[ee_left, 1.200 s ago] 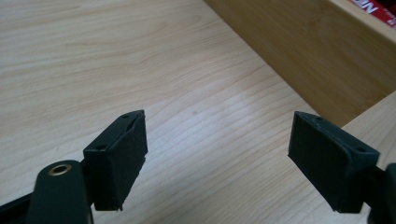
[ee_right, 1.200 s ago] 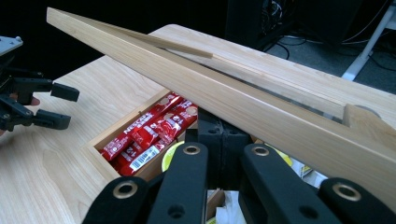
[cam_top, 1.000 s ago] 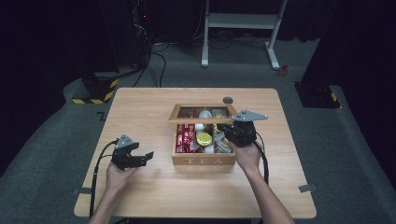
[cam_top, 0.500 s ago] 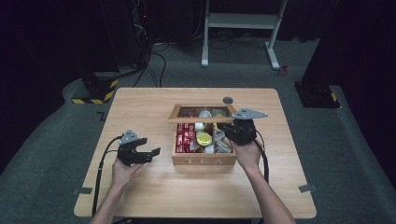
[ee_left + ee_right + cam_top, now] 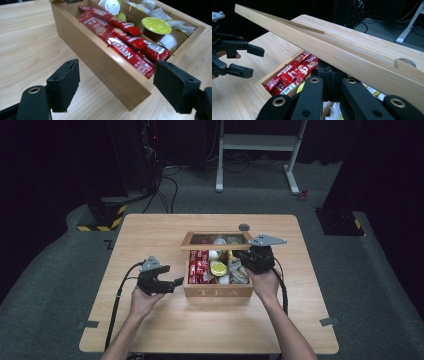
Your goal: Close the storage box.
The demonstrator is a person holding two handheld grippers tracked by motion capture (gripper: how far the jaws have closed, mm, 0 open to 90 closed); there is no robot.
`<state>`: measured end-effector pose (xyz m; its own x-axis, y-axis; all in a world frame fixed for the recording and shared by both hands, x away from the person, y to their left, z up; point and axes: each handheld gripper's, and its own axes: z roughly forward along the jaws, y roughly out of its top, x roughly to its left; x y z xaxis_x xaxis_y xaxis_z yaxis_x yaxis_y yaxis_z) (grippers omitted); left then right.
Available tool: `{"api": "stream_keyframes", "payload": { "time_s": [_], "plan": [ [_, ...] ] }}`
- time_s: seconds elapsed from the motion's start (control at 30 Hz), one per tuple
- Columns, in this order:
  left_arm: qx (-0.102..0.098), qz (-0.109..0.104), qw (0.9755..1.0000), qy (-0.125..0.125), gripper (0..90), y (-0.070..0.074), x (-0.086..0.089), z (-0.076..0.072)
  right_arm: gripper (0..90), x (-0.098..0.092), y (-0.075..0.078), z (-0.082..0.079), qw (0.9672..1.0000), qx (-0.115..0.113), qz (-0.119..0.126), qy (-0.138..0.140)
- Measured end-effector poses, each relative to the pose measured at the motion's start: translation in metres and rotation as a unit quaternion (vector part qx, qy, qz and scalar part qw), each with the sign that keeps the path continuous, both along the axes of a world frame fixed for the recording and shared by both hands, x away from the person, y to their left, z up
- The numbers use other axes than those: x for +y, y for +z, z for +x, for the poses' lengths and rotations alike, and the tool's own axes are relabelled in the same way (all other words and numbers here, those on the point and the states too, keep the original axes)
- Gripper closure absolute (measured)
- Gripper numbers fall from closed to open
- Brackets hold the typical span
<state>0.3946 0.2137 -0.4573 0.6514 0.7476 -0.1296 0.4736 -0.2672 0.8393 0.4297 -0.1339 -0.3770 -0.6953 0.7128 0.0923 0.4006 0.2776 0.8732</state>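
- Left hand-held gripper (image 5: pixel 167 284) has come in across the worktop (image 5: pixel 150 235) toward the tea box (image 5: pixel 218 291); a second ago it sat well out to the box's side, now it is just beside the box's left wall.
- Its jaws have just closed a little but stand wide, nothing between the pads. In the left gripper view the box's near corner lies ahead of them, not touched.
- Red sachets (image 5: pixel 117 37) fill the compartment nearest this gripper; a yellow-topped capsule (image 5: pixel 156 25) sits farther on.
- Right hand-held gripper (image 5: pixel 245 256) has kept its place at the box's far right, jaws fully closed, beneath the raised lid (image 5: pixel 332 47); whether it props the lid cannot be told.
- Judgement: the left is lining up to reach into the box, likely for a sachet.
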Motion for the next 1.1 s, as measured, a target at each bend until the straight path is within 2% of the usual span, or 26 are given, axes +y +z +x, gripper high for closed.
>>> {"api": "stream_keyframes", "payload": {
  "time_s": [0.1,0.3,0.63,0.97,1.03,1.1],
  "plan": [
    [-0.005,-0.006,1.0,-0.005,22.1,0.002,-0.004,0.0,89.9,0.0,0.001,0.001,1.0,0.0,0.0,0.0],
    [-0.007,0.001,0.9999,-0.015,22.9,0.005,-0.014,0.002,89.9,0.0,0.003,0.002,1.0,0.003,0.004,0.0],
    [-0.024,0.018,0.9988,-0.039,25.4,0.014,-0.047,0.008,89.9,-0.001,0.004,0.004,1.0,-0.002,0.005,0.005],
    [-0.027,0.038,0.9973,-0.057,26.1,0.016,-0.077,0.013,89.9,-0.003,0.005,0.006,0.9999,-0.002,0.011,0.011],
    [-0.021,0.048,0.9966,-0.064,25.7,0.015,-0.089,0.017,89.9,-0.005,0.006,0.008,0.9998,-0.001,0.019,0.01],
    [-0.019,0.047,0.9966,-0.064,25.5,0.014,-0.095,0.019,89.9,-0.006,0.007,0.009,0.9997,-0.001,0.02,0.011]
  ]
}}
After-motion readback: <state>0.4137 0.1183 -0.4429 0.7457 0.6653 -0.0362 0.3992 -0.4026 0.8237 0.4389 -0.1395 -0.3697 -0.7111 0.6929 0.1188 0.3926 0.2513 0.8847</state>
